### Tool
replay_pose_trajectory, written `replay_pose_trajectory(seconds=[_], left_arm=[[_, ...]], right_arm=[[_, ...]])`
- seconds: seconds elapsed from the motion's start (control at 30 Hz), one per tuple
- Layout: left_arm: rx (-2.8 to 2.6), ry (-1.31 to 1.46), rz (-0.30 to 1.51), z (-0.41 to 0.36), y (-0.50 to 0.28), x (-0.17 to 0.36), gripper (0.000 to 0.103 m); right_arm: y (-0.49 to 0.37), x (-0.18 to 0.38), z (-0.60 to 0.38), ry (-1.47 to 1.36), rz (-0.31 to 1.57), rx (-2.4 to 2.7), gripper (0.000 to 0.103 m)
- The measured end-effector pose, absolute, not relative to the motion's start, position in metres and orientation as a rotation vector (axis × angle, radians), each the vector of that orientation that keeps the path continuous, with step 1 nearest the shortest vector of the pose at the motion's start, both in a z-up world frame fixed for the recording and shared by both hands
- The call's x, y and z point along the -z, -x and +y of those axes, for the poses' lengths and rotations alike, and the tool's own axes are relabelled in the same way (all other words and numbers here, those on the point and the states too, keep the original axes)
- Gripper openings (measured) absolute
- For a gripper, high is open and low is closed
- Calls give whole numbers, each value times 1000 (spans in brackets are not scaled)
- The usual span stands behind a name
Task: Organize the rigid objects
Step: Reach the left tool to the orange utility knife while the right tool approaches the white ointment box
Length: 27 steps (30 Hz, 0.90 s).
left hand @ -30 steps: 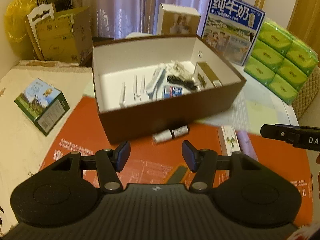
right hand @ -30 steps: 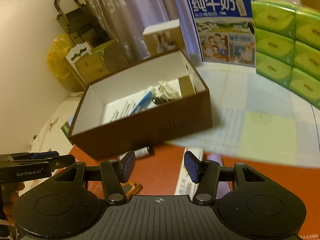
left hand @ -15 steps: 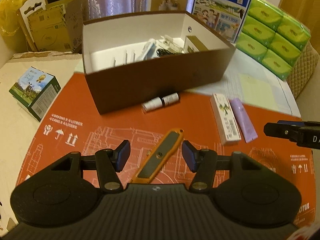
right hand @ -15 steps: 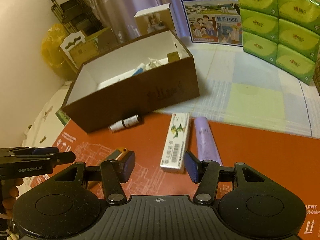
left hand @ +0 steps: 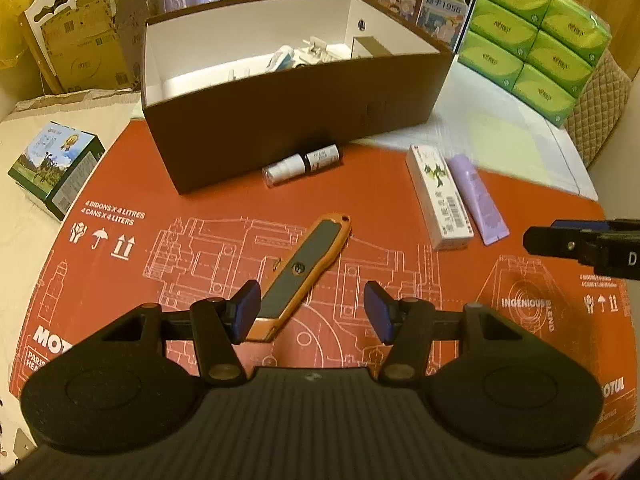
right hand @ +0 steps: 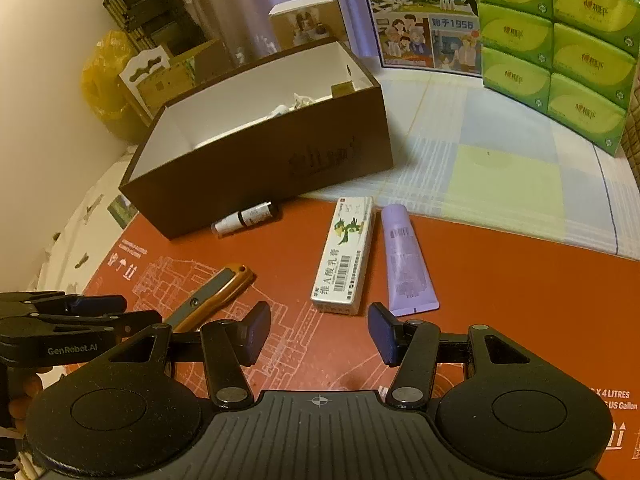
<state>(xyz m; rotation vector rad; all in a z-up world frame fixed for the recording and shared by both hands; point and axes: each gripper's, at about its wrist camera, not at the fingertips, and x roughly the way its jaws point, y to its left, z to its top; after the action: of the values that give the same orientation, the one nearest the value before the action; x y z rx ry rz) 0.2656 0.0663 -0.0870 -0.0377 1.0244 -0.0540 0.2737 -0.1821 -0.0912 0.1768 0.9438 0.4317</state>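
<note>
Judging by several small items already lying in the brown box (left hand: 296,104), sorting is partly done, while the utility knife (left hand: 304,268), spray bottle (left hand: 302,162), white carton (right hand: 344,256) and purple tube (right hand: 406,260) wait on the tabletop (right hand: 500,280), both left tongs (left hand: 310,312) and right tongs (right hand: 318,334) half-open and empty

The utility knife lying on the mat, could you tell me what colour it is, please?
The utility knife is orange with a dark grey inlay, clearest in the left wrist view.

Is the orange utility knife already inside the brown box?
No, the orange utility knife lies on the red mat, in front of the brown box.
</note>
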Motion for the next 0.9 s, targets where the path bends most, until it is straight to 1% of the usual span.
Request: replay_pose_trajectory(seconds=[0.3, 0.9], left_arm=[[69, 21, 1039, 60, -262, 95, 53], [125, -91, 994, 62, -268, 129, 53]], right_arm=[[-271, 101, -183, -155, 963, -423, 51], [-278, 119, -197, -168, 1003, -357, 51]])
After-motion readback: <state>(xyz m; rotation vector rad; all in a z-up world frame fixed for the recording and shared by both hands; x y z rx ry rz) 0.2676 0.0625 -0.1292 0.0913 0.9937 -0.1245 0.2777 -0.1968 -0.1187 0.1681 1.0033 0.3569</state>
